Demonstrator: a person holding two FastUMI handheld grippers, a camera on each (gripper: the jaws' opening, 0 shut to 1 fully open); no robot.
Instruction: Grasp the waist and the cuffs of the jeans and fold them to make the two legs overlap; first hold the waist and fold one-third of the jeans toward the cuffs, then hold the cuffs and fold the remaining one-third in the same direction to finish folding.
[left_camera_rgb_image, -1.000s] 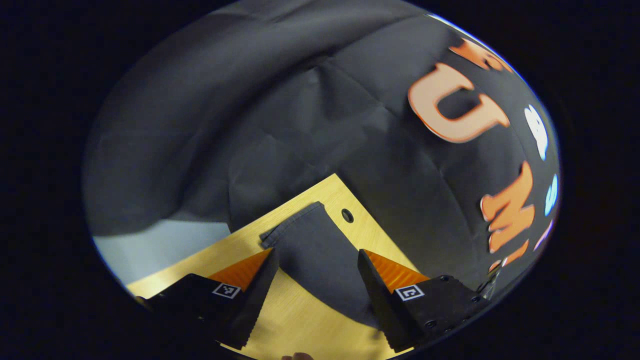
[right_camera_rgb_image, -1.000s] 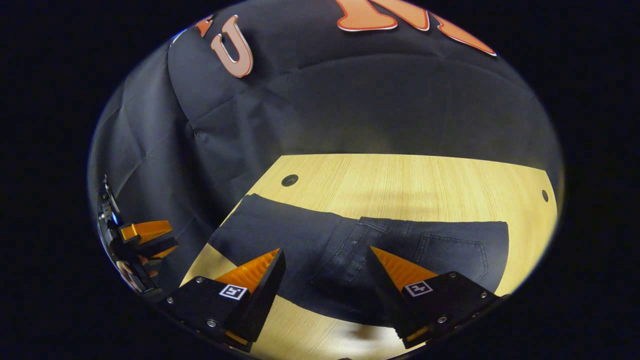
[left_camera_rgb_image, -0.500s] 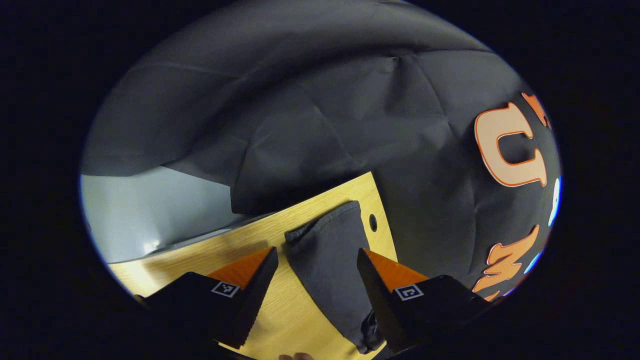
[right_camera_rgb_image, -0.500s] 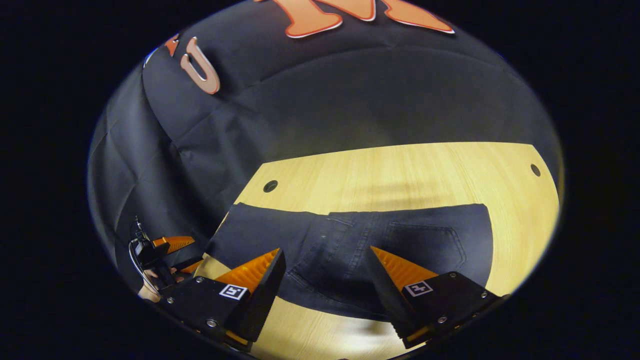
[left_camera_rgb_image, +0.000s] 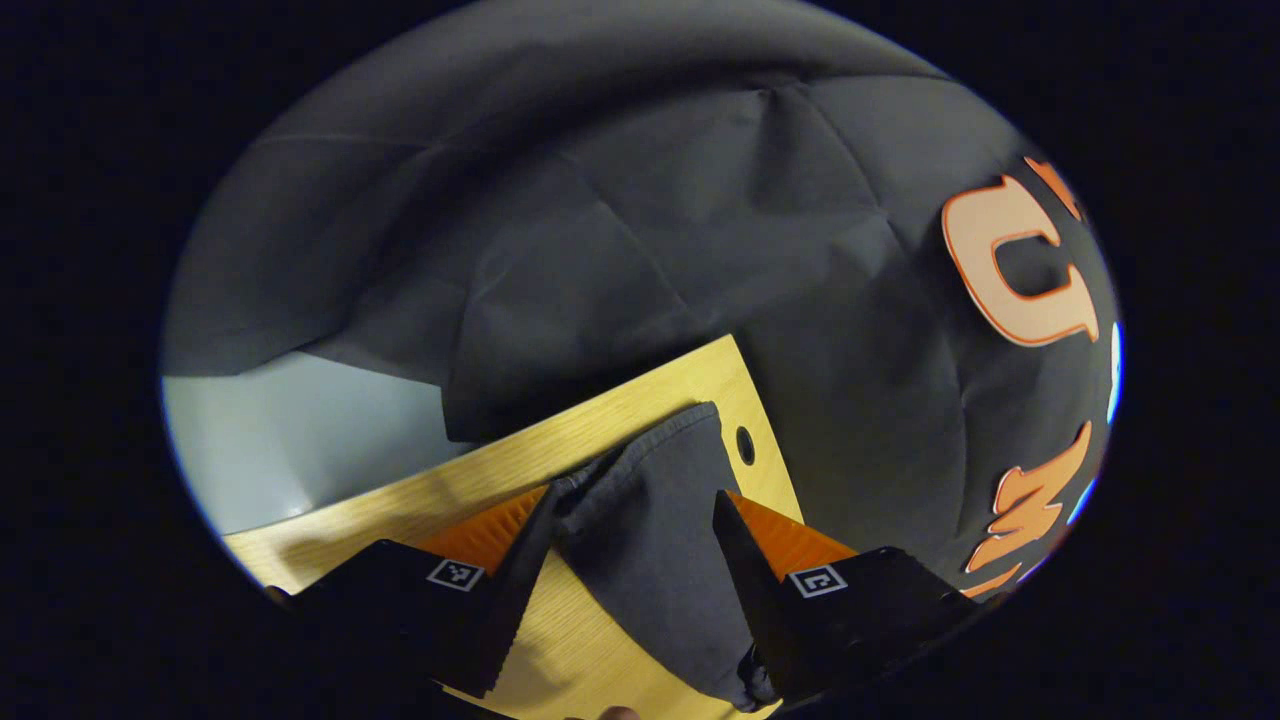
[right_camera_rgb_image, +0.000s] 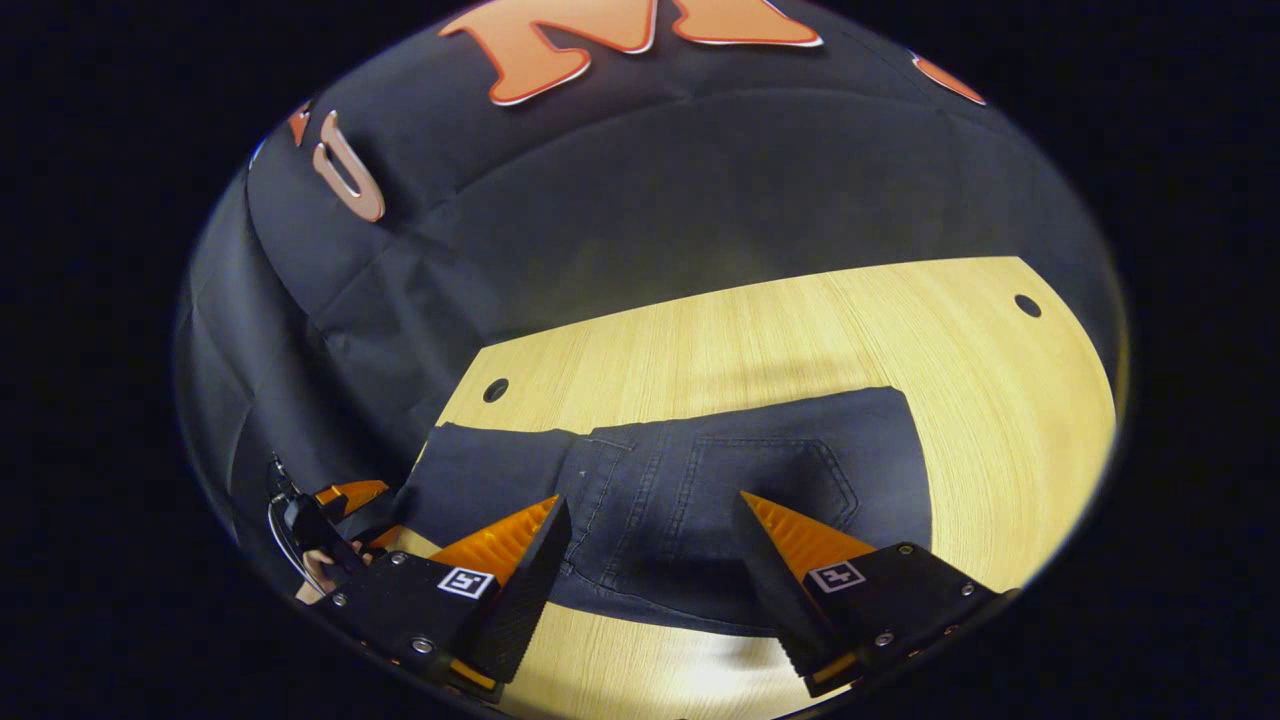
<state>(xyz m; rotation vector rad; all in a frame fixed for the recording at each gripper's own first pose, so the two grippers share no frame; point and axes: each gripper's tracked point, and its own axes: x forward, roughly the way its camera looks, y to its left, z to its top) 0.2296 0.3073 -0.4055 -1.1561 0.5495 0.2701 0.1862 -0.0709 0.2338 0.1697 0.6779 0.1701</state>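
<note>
My left tongs (left_camera_rgb_image: 635, 545) had closed in around the cuffs (left_camera_rgb_image: 650, 470) of the jeans (right_camera_rgb_image: 700, 500), which lay on the desk (right_camera_rgb_image: 800, 330), though they stayed apart. My right tongs (right_camera_rgb_image: 650, 560) had slid along to the waist, also apart, so both grasps looked near.

Left gripper (left_camera_rgb_image: 632, 545) low over surface (left_camera_rgb_image: 600, 640), jaws spread wide, fingers (left_camera_rgb_image: 510, 590) straddling cuff end of jeans (left_camera_rgb_image: 650, 530), not closed on cloth; seen from right gripper view at far left (right_camera_rgb_image: 345, 500), held by hand (right_camera_rgb_image: 320, 570); right gripper (right_camera_rgb_image: 655, 560) hovering, jaws wide apart, fingers either side of waist section, pointing forward and down.
</note>
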